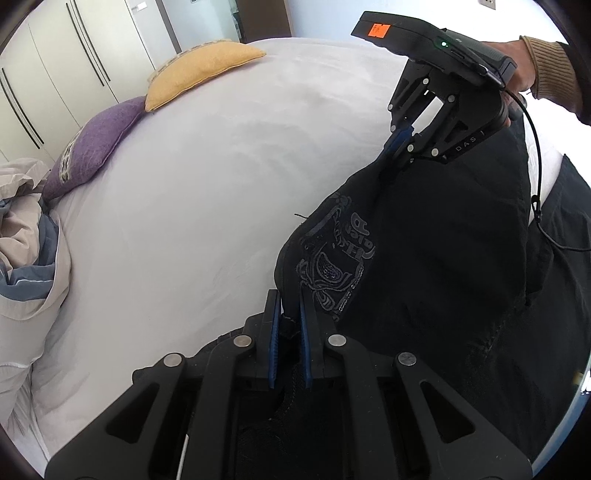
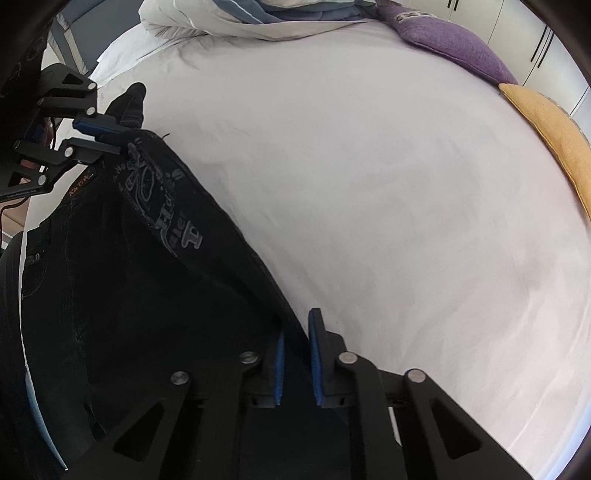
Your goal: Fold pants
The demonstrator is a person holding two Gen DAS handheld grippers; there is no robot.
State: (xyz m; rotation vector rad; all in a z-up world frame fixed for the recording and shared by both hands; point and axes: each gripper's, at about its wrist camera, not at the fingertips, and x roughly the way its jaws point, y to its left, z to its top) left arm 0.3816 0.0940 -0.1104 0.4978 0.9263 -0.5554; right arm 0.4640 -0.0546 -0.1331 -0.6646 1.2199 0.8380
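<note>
Both ends gripped: left tool (image 1: pixel 290 321) and right tool (image 2: pixel 297 354) clamped on black pants (image 1: pixel 424 258), lifted over bed (image 1: pixel 203 203). Next: carry together, lay flat.

Both wrist views look steeply down, close over the bed (image 1: pixel 184 221), sharing the pants (image 2: pixel 110 295)

The right gripper (image 1: pixel 400 138) bears white letters "DAS" and a further stroke on its dark collar; an orange sticker (image 1: pixel 381 30) on its top has marks too small to read; the pants (image 1: pixel 443 240) carry a grey print (image 2: pixel 162 199) with a large "D" and smaller letters like "Ho" and "ker"; orange stitched script beside the waistband is illegible.
</note>
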